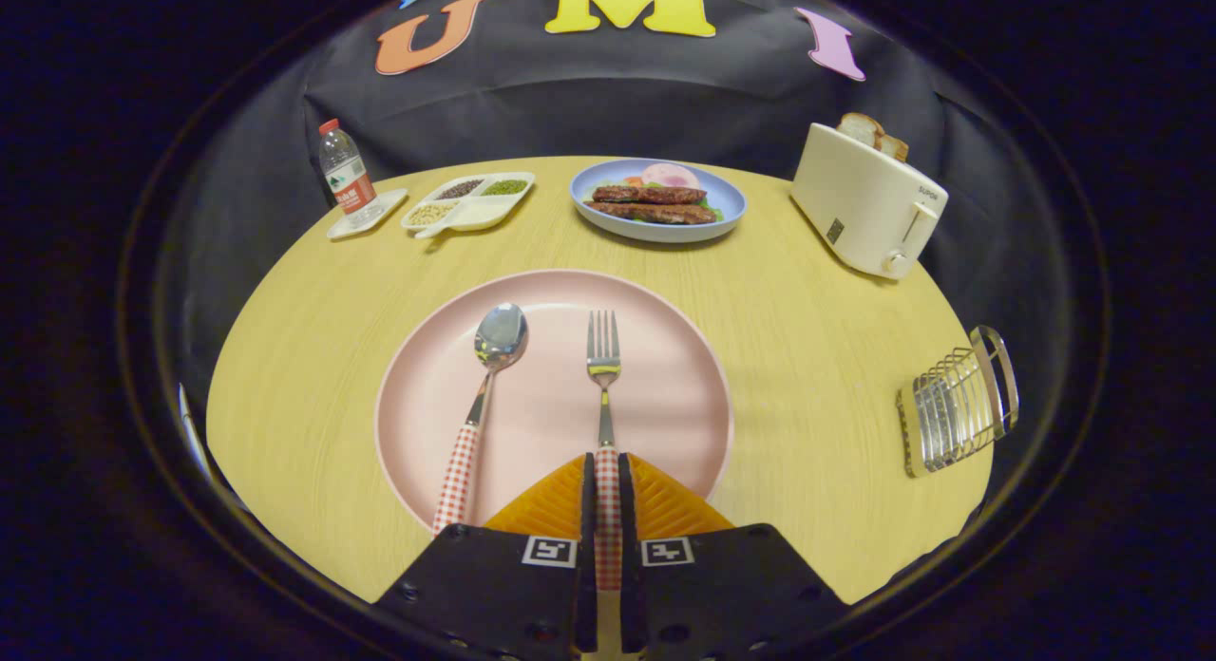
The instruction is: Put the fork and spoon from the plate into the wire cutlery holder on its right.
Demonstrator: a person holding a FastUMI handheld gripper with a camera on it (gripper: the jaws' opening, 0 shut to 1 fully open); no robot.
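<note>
A pink plate (665, 395) lies in the middle of the round wooden table. On it a fork (603, 376) with a red-checked handle points away from me, its tines toward the far rim. My gripper (606, 476) is shut on the fork's checked handle, which runs between the two fingers. A spoon (484, 386) with the same checked handle lies on the plate to the left of the fork, its bowl beyond the fingers. The wire cutlery holder (955, 405) stands at the table's right edge, well to the right of the plate.
Beyond the pink plate sits a blue plate of food (657, 203). A white toaster (866, 205) with bread stands at the back right. A divided dish of beans (467, 203) and a water bottle (345, 175) on a small tray stand at the back left.
</note>
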